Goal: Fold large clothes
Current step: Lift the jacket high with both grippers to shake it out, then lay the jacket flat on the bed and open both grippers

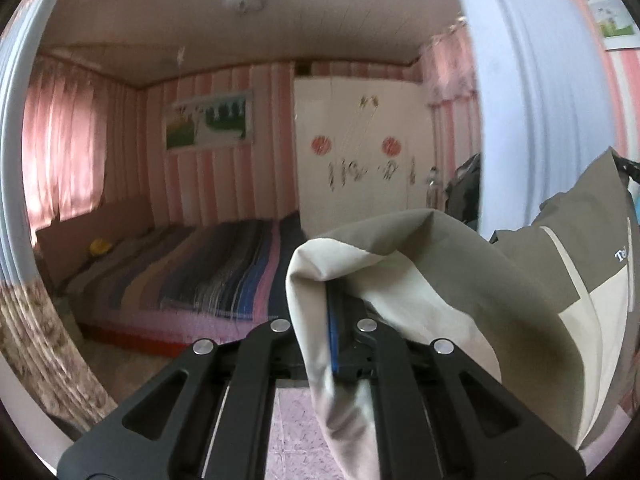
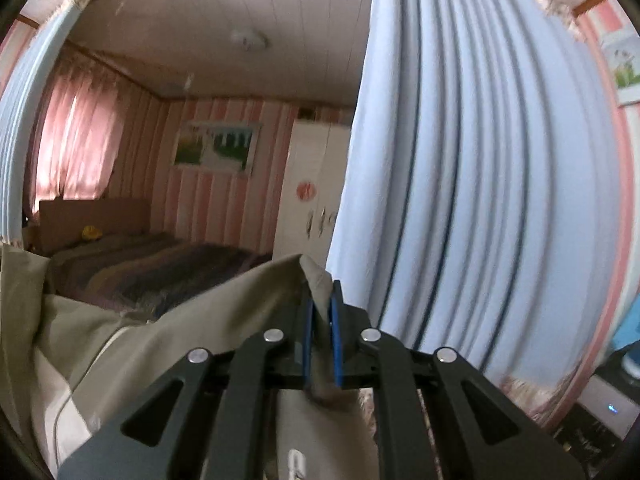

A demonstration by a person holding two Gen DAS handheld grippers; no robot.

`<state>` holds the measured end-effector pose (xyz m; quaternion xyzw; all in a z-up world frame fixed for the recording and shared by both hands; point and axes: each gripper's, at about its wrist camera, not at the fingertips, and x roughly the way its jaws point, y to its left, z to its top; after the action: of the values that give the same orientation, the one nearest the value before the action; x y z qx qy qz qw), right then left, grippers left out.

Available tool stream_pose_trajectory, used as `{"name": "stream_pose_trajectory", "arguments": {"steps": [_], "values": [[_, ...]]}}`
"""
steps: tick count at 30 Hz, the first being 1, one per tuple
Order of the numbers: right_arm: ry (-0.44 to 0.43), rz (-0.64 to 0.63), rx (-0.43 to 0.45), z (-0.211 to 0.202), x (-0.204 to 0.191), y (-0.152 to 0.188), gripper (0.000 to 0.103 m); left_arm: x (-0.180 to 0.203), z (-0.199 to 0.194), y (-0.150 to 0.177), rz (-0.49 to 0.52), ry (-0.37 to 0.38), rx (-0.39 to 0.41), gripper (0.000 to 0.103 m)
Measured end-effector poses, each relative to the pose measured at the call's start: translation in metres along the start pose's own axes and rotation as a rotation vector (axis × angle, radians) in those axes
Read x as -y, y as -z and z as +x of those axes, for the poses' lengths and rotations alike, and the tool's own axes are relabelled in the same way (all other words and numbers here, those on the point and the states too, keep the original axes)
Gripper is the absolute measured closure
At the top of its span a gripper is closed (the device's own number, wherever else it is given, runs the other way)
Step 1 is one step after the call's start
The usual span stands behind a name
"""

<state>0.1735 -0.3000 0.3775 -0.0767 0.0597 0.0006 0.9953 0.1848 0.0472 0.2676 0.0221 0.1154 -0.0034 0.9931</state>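
A large olive-grey and cream jacket (image 1: 472, 280) hangs in the air between my two grippers. My left gripper (image 1: 334, 304) is shut on a cream edge of it; the cloth drapes over the fingers and off to the right, where white lettering shows. In the right wrist view my right gripper (image 2: 322, 312) is shut on an olive corner of the same jacket (image 2: 180, 328), which spreads to the left and below. The blue pads (image 2: 335, 332) pinch the fabric.
A light blue curtain (image 2: 480, 200) hangs close on the right. A bed with a striped cover (image 1: 192, 272) stands ahead on the left. A white wardrobe (image 1: 360, 152) stands at the back wall. Dark items (image 2: 592, 420) sit at the lower right.
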Motion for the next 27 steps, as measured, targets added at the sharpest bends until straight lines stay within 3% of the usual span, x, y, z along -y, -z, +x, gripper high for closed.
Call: {"name": "stream_pose_trajectory", "arguments": {"steps": [8,11,13,14,15,22,27], "values": [[-0.042,0.000,-0.242,0.150,-0.036,0.095,0.094,-0.027,0.137,0.072,-0.005,-0.044,-0.183,0.097],[-0.051,0.004,-0.347,0.199,-0.052,0.137,0.084,-0.037,0.179,0.095,-0.029,-0.050,-0.256,0.086],[-0.022,-0.004,-0.373,0.218,-0.061,0.161,0.064,-0.039,0.194,0.109,-0.015,-0.066,-0.272,0.083],[-0.006,-0.013,-0.366,0.220,-0.063,0.167,0.039,-0.039,0.196,0.115,0.012,-0.085,-0.265,0.080],[0.012,-0.021,-0.351,0.222,-0.064,0.170,0.033,-0.042,0.199,0.118,0.020,-0.085,-0.265,0.078],[0.026,-0.051,-0.335,0.225,-0.067,0.172,0.033,-0.050,0.202,0.128,-0.005,-0.090,-0.263,0.075],[0.020,-0.060,-0.350,0.211,-0.065,0.171,0.033,-0.043,0.178,0.132,-0.003,-0.080,-0.254,0.063]]}}
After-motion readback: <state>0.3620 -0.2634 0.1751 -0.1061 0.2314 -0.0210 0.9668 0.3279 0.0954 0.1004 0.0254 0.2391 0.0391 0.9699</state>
